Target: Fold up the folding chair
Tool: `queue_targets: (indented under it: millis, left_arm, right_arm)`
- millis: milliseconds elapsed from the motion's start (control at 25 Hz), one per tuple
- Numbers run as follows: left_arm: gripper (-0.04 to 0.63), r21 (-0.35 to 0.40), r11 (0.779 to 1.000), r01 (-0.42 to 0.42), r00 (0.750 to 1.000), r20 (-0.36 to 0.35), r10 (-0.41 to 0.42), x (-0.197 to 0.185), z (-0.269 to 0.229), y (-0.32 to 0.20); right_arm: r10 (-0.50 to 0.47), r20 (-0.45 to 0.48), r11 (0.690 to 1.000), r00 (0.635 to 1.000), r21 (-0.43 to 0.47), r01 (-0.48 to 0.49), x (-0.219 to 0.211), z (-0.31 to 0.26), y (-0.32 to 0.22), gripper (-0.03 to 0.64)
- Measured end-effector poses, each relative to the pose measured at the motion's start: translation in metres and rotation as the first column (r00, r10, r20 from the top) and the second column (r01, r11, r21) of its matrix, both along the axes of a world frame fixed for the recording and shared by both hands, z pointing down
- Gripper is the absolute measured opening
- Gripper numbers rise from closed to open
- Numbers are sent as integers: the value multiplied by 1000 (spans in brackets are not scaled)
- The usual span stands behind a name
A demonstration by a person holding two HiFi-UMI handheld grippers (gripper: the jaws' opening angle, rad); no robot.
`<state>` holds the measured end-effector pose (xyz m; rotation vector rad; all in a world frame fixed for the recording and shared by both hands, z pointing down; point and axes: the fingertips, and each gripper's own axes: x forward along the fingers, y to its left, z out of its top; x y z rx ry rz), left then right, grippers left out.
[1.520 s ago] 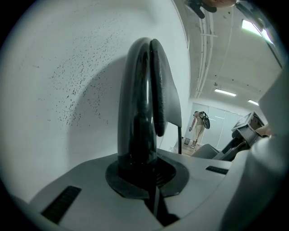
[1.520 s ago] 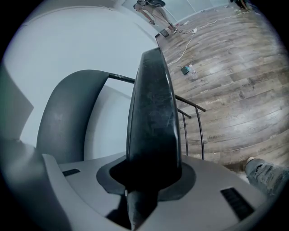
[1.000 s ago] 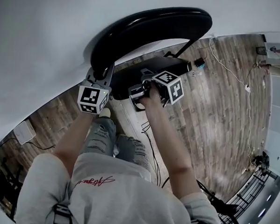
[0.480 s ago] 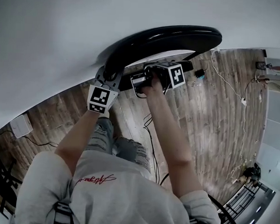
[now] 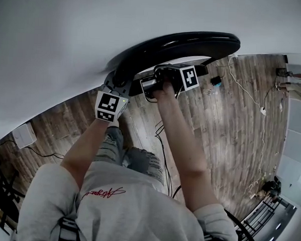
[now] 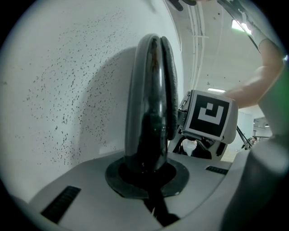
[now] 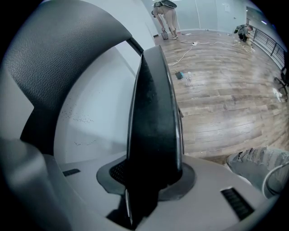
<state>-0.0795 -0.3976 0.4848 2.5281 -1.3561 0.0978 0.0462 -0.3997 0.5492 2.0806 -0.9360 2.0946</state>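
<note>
The black folding chair's curved backrest arcs along the white wall, and its seat shows as a thin dark strip close beneath it. My left gripper is shut on the left end of the backrest; in the left gripper view the backrest edge stands pinched in the left gripper. My right gripper is shut on the seat. In the right gripper view the seat edge runs up from the right gripper, with the backrest close on the left.
A white wall stands right behind the chair. Cables trail over the wood floor, with a small blue thing and a white box lying on it. A metal rack is at the bottom right. My legs stand below.
The seat has swung up toward the backrest, from a broad dark oval to a thin strip. My right gripper moved up with it. The left gripper kept its hold.
</note>
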Motion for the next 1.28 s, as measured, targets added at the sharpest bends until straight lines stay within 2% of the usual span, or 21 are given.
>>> queue_targets:
  millis: [80,240,480,640,720,800,920,1000,1160,1280]
  left_arm:
    - [18,9,1000,-3,1000,7,3,-1,-2,-1]
    - [18,25,1000,2,998,67,-4,0,-1,0]
    - [20,-15,1000,15,994,112,-14,-6,9,-4]
    - [20,-23,1000,-6,992,128,9,-1,11,1]
    - [21,-38,999,-13,992,122,18,-2,15,2]
    - [28,-56,998,-3,994,106,9,-7,18,2]
    - [142,-76,997,6,997,83,1,-12,17,1]
    - [175,-75,997,-1,996,87,7,-14,18,2]
    - [176,-38,999,1,987,160,5,-16,20,5]
    - [176,-45,999,27,990,143,-20,-17,18,6]
  right_arm:
    - [0,-1,1000,1000,3,0,-1,-1,-1,126]
    - [1,-4,1000,1000,-6,-1,0,1,-2,126]
    - [4,28,1000,1000,30,-5,0,1,-4,127]
    - [-16,18,999,1000,46,15,2,1,-3,129]
    - [-9,-1,996,1000,90,9,2,0,-3,135]
    - [-16,-38,988,999,155,22,5,-3,-4,196]
    - [-68,-122,971,990,221,94,11,-12,-7,224]
    - [-86,-164,960,983,252,126,13,-17,-4,235]
    - [-86,-218,922,972,352,160,16,-37,-2,233]
    - [-85,-214,911,973,378,163,18,-48,-1,236]
